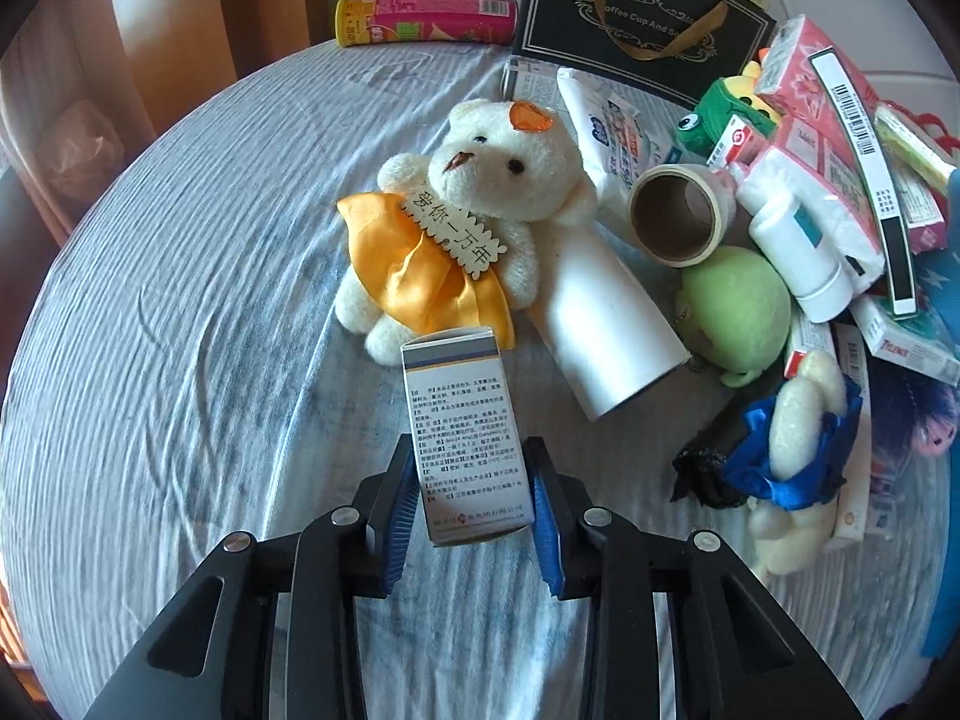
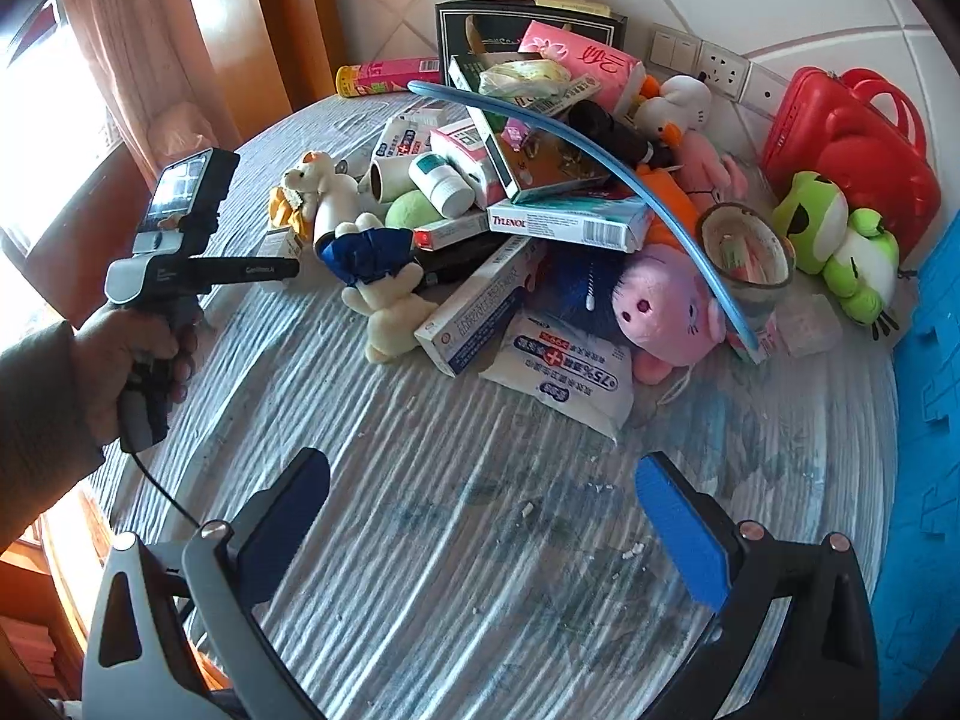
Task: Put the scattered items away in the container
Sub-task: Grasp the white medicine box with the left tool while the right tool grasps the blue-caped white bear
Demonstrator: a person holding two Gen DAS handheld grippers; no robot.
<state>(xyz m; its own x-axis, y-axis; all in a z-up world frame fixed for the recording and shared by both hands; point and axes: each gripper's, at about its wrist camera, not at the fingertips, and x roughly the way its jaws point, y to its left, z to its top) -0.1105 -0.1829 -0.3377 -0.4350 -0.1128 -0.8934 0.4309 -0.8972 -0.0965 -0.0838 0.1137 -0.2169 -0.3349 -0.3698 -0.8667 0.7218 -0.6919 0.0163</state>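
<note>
My left gripper [image 1: 471, 456] is shut on a white medicine box [image 1: 462, 408] with printed text, its blue pads pressing both long sides just above the striped cloth. Right behind the box lies a cream teddy bear [image 1: 480, 192] in an orange dress. In the right wrist view a hand holds that left gripper [image 2: 288, 267] at the left side of the pile, with the box [image 2: 285, 243] at its tip. My right gripper [image 2: 480, 498] stands open over bare cloth, nothing between its fingers, in front of a wipes pack [image 2: 570, 384] and a pink pig plush [image 2: 666, 306].
A heap of boxes, plush toys, a tape roll [image 1: 678, 213] and a white tube [image 1: 600, 324] fills the right and far side. A black gift bag [image 1: 636, 18], a chips can [image 1: 426, 18] and a red case [image 2: 852, 138] stand behind. A blue structure [image 2: 924, 420] borders the right.
</note>
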